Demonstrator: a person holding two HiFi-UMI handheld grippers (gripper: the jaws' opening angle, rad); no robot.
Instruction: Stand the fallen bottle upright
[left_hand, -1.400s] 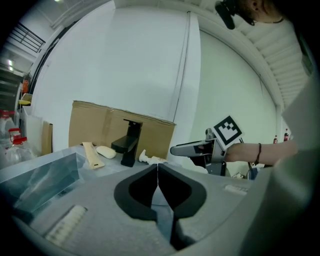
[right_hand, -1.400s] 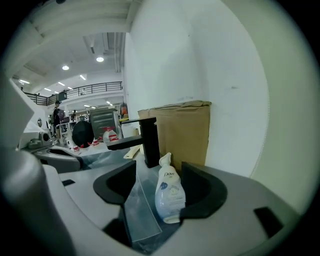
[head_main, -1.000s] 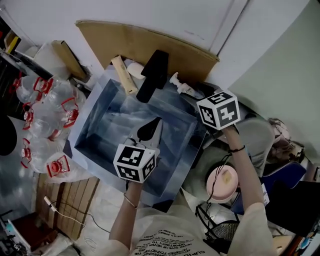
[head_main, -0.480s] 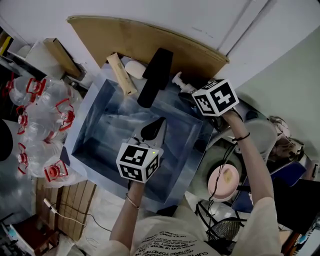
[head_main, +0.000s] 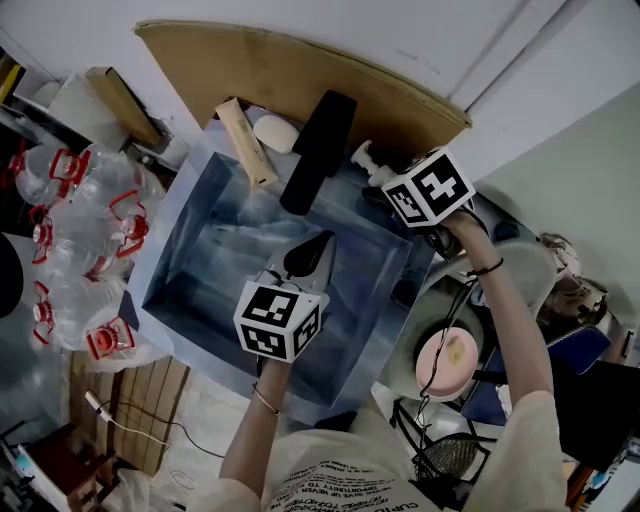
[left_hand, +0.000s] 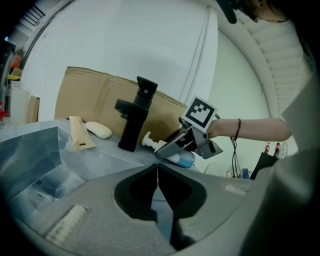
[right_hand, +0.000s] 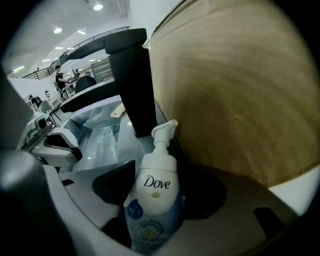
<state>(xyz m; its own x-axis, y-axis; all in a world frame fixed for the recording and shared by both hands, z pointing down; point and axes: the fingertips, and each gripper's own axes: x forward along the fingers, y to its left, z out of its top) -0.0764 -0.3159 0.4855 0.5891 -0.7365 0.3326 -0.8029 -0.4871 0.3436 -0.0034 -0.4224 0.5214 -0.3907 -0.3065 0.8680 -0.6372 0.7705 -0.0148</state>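
Right gripper (right_hand: 156, 197): fingers clamp the bottle (right_hand: 154, 172) low on its body. The pump points away, toward the faucet (right_hand: 131, 80). The left gripper view shows the bottle not upright yet. It is tilted on the sink (head_main: 160, 262) rim with the pump at 9 o'clock. In the head view the bottle sits at 1 o'clock of the sink, just right of the faucet base, with the cardboard (head_main: 300, 80) close behind.

Left gripper (left_hand: 158, 179): fingers closed on nothing, over the basin, well apart from the bottle.

Likely risks:
- The grip is low on a smooth round body, so the bottle may spin or slip as it swings up.
- The pump is near the faucet and could knock it.
- The cardboard behind could catch the gripper.
- The rim looks narrow, so a base set partly off it would tip the bottle into the basin.

The soap (head_main: 272, 133) and tube (head_main: 243, 142) at 11 o'clock are out of the way.
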